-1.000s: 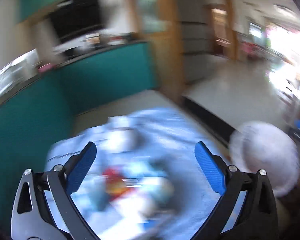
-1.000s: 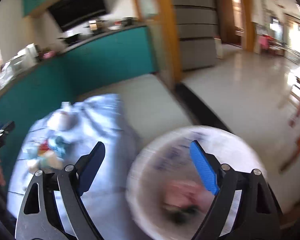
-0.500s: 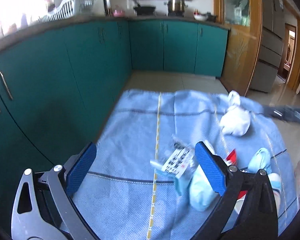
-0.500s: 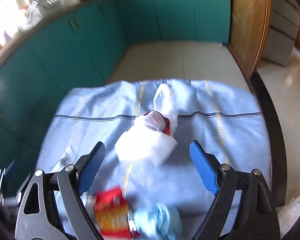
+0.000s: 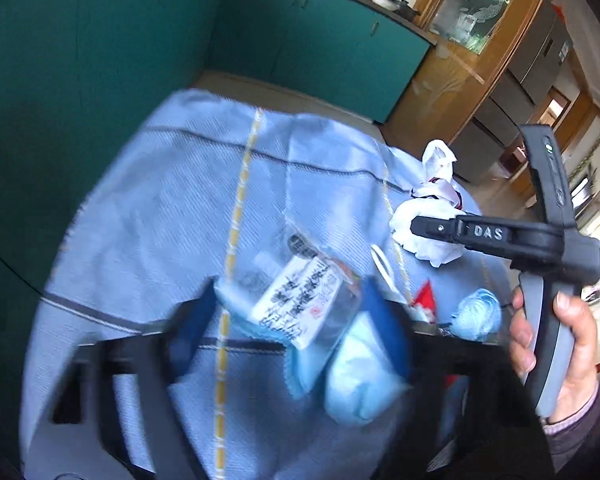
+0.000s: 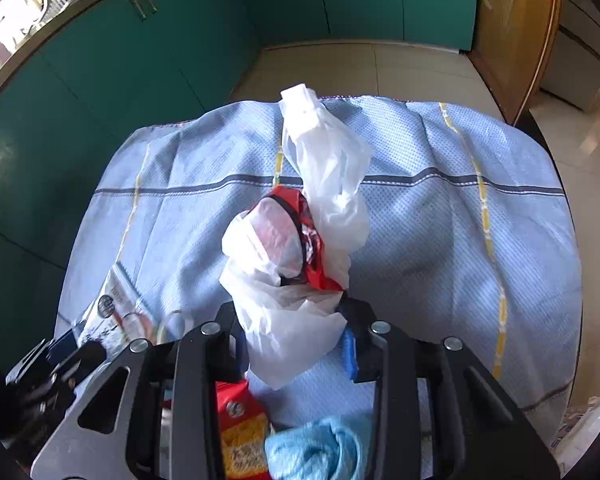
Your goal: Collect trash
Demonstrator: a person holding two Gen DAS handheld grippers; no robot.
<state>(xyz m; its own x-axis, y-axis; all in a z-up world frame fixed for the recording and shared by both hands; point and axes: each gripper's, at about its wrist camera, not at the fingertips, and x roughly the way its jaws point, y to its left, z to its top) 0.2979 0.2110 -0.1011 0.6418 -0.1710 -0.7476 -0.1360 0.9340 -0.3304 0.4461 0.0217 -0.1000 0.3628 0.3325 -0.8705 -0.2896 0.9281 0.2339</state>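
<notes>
Both tongs closing, right tongs point(image 6: 296, 340) clamped on white bag point(image 6: 300, 320), left tongs point(image 5: 288, 312) around label packet point(image 5: 304, 304), blue cloth point(image 6: 440, 220), teal cabinets point(image 6: 180, 40).

The right hand-held gripper point(image 6: 296, 340) has just been closing its jaws, and a crumpled white plastic bag point(image 6: 300, 280) now sits squeezed between them. A red wrapper point(image 6: 310, 240) pokes out of the bag. The bag lies on a light blue cloth point(image 6: 440, 220) with yellow and grey stripes. Below the gripper are a red and yellow snack packet point(image 6: 240, 436) and a soft blue wad point(image 6: 320, 448). A clear packet with printing point(image 6: 116, 304) lies at the left. Green cupboards point(image 6: 140, 60) stand behind.
</notes>
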